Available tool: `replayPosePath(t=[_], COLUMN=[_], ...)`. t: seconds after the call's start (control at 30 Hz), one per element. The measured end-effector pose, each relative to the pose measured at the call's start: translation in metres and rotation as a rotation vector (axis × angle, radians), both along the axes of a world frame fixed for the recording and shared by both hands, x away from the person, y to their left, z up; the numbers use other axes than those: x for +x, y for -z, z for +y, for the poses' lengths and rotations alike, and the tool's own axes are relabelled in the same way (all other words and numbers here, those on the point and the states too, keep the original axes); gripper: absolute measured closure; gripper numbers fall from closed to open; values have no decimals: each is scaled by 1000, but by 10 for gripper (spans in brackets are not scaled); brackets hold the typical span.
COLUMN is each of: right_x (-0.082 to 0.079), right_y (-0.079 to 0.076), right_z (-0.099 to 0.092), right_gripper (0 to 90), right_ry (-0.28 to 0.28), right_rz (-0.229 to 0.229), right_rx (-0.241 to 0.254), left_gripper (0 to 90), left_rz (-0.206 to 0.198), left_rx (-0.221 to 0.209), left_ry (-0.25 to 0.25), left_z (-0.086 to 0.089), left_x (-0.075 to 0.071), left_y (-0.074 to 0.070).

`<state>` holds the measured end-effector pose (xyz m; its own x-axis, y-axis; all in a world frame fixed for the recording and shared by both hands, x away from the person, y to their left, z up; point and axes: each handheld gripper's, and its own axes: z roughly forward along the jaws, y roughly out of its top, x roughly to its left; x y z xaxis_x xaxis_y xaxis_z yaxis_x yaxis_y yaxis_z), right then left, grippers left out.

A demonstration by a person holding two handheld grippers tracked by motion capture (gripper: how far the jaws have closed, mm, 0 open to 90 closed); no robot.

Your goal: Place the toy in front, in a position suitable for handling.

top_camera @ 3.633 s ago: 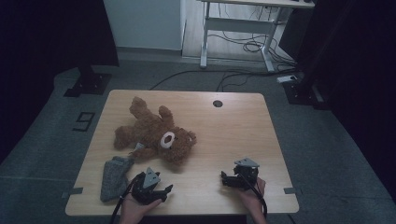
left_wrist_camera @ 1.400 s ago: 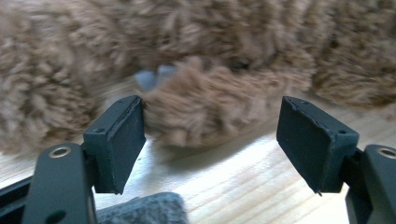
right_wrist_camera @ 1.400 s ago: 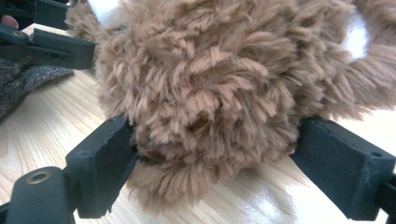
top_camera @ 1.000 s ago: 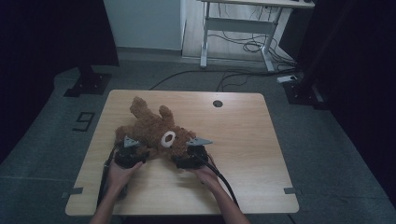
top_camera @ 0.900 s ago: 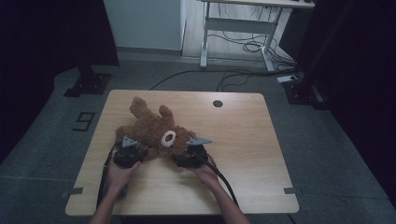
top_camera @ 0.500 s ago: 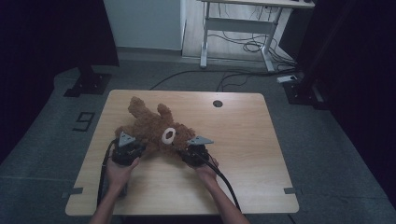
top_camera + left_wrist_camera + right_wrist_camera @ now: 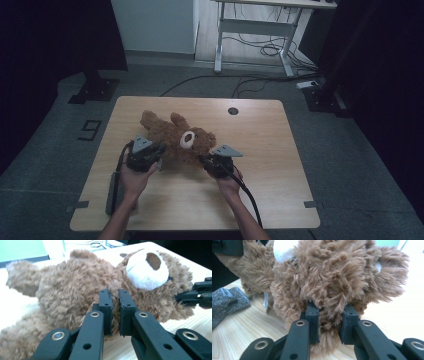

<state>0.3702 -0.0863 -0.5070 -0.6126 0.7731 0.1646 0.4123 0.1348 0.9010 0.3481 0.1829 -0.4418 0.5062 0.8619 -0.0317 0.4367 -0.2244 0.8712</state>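
Note:
A brown teddy bear (image 7: 172,135) with a white muzzle lies on its back in the middle of the wooden table (image 7: 280,145). My left gripper (image 7: 158,159) is at its left side. In the left gripper view the left gripper (image 7: 115,293) has just been closing and is shut on a tuft of the bear's (image 7: 75,282) fur. My right gripper (image 7: 203,159) is at the bear's head. In the right gripper view the right gripper (image 7: 329,312) has just been closing too, with a thick clump of the bear's (image 7: 342,272) fur pinched between its pads.
A grey knitted cloth (image 7: 112,192) lies flat near the table's front left, partly under the left forearm, and the cloth (image 7: 227,305) also shows in the right gripper view. A round cable hole (image 7: 233,110) sits at the table's back. A desk frame and floor cables stand beyond.
Both hands left the table's front edge and came forward to either side of the bear. Over the last second the left gripper rose a little and the bear's near side shifted with it.

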Motion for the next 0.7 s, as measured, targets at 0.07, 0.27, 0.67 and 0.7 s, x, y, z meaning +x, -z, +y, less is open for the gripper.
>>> replayPosePath(t=[0.07, 0.27, 0.67, 0.7], right_x=[-2, -7, -10, -10], right_y=[0, -3, -12, -13], right_z=[-4, -13, -26, -28], right_gripper=[740, 744, 759, 763], right_ry=[8, 32, 68, 75], right_rz=[-8, -38, -84, -87], right_rx=[13, 33, 53, 55], left_gripper=[830, 833, 835, 835], left_rz=[-9, -21, -39, -39], left_rx=[3, 9, -3, -3], left_ry=[6, 23, 56, 56], left_z=[-5, -13, -27, -27], left_x=[0, -1, -3, -3], left_y=[-4, -12, -22, -22])
